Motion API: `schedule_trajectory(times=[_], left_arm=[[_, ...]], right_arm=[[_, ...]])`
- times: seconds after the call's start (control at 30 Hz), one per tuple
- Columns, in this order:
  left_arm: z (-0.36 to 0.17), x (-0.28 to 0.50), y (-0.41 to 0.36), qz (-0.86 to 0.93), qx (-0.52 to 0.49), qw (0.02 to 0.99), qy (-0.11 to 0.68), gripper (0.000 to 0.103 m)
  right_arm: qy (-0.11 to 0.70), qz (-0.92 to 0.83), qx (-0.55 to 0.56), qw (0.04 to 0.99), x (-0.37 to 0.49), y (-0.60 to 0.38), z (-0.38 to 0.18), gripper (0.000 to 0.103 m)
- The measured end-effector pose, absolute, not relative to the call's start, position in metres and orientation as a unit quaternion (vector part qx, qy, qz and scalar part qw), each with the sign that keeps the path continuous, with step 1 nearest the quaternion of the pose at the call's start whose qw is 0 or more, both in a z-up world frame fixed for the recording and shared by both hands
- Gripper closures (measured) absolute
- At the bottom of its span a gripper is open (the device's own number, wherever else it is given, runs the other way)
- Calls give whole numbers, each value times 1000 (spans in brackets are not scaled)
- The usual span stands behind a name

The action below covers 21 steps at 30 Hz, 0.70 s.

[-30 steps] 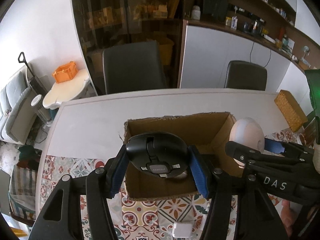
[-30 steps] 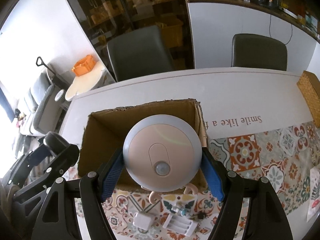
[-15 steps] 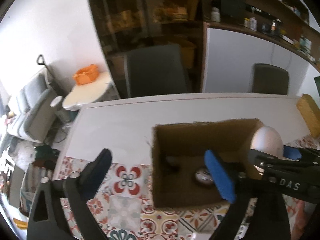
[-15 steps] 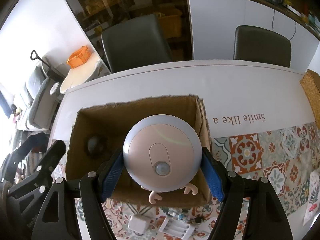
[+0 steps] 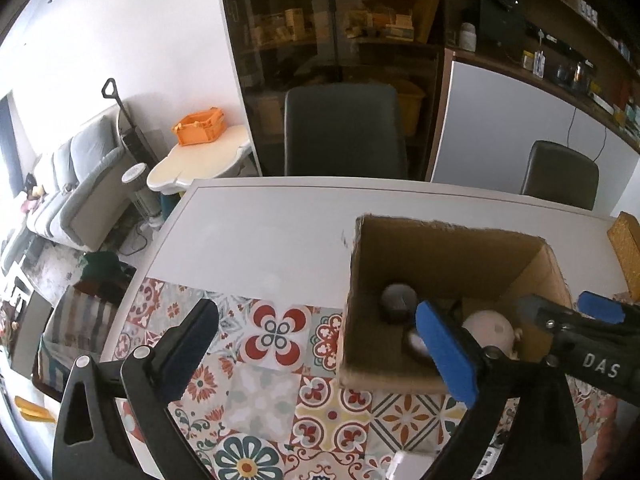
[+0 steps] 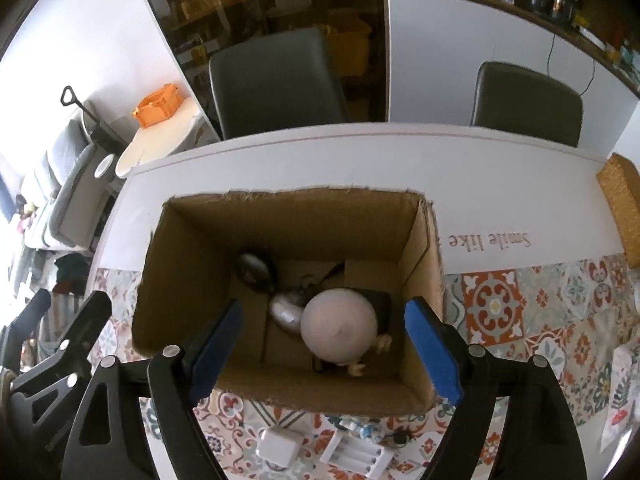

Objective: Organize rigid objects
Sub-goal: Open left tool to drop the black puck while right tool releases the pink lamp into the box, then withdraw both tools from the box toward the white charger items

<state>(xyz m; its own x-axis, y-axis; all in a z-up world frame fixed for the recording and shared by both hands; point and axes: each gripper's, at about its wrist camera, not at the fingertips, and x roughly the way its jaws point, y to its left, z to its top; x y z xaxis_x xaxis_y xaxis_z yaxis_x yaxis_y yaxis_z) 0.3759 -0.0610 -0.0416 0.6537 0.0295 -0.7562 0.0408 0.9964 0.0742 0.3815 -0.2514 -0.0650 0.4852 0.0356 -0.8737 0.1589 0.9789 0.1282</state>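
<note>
An open cardboard box (image 6: 184, 280) stands on the table; it also shows in the left wrist view (image 5: 360, 320). Inside lie a round pinkish sensor light (image 6: 339, 326), a black mouse (image 6: 254, 268) and a silver object (image 6: 286, 312). My right gripper (image 6: 324, 354) is open and empty, directly above the box over the light. My left gripper (image 5: 320, 348) is open and empty, left of the box above the patterned cloth. The light (image 5: 488, 330) and the mouse (image 5: 396, 300) also show in the left wrist view.
A white charger (image 6: 278, 446) and a white battery holder (image 6: 356, 456) lie on the patterned cloth in front of the box. A woven block (image 6: 620, 208) sits at the table's right edge. Two dark chairs (image 6: 276, 80) stand behind the table.
My left gripper let the black mouse drop into the box, opened and moved left. My right gripper opened and the round light fell into the box.
</note>
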Motion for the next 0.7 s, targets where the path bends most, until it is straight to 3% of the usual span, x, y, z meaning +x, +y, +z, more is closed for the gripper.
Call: schedule_trajectory(times=[0.7], left_arm=[[-50,309,-67,-22,36,908,417,0]], right_arm=[[459,-84,115,877,280,-264,-47,20]])
